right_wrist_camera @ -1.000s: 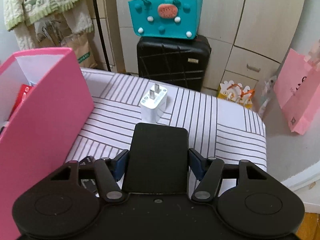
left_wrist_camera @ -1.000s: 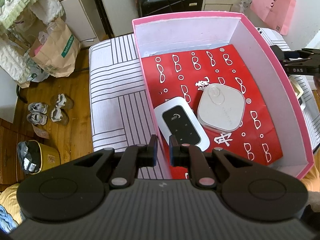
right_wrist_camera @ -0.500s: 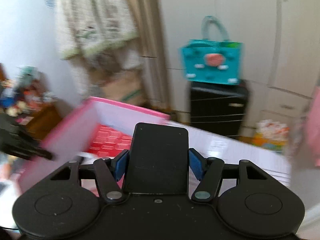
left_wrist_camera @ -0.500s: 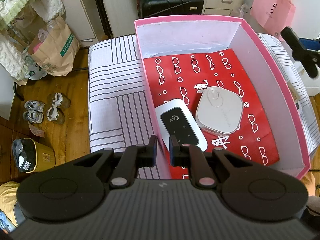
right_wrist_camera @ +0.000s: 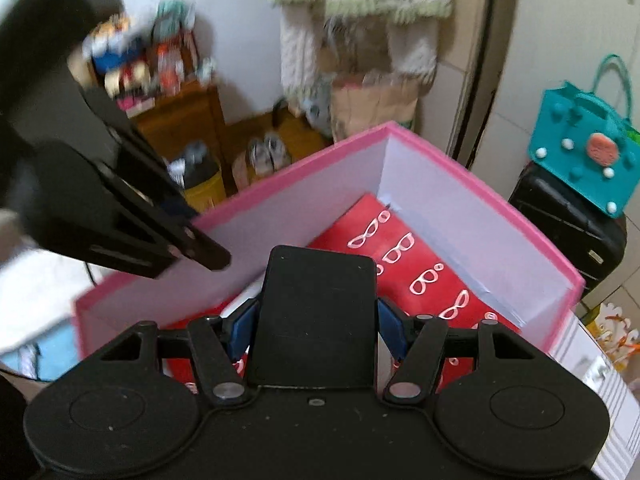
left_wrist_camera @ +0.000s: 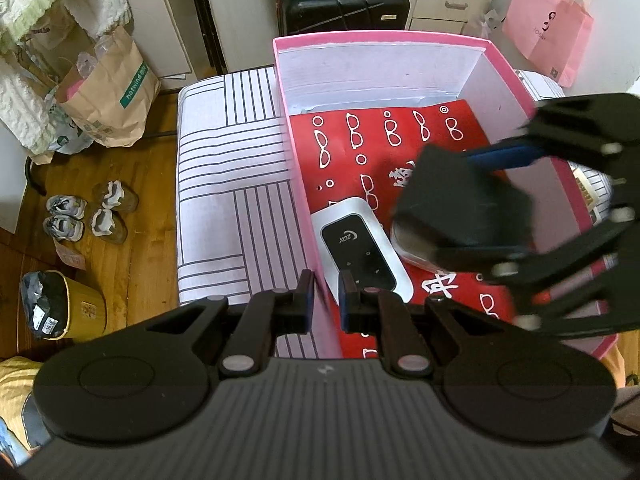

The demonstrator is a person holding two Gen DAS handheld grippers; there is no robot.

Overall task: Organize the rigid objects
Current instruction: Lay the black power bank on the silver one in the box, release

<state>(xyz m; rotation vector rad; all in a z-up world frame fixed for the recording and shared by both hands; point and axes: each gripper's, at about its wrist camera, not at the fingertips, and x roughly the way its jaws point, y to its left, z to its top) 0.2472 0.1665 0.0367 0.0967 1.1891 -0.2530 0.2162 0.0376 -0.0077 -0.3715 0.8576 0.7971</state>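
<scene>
Now the right gripper pinches a flat black slab between its blue pads, which press on the slab's 2 long edges, and it hangs over the open pink box. In the left wrist view the slab sits above the right half of the box floor, tilted, its free end pointing toward the near left, and it hides most of a pale rounded device whose rim peeks out beneath it. The coming move turns on that relation: the slab is directly over the pale device, not over bare floor. My judgement is that lowering it straight would stack it on the device, while a shift toward the far end would bring it over the bare red sheet printed with white spectacles.

The slab looks matte, thin and rectangular with rounded corners; its long axis runs along the gripper's pointing line. No markings can be made out on it.

The left gripper has its jaws pressed together on the near left wall of the box, the pink rim caught between the tips, which seems to steady the box. Just beyond it, inside the box, lies a white pocket device with a black face, its long axis running near to far. The box stands on a white cloth with dark stripes.
</scene>
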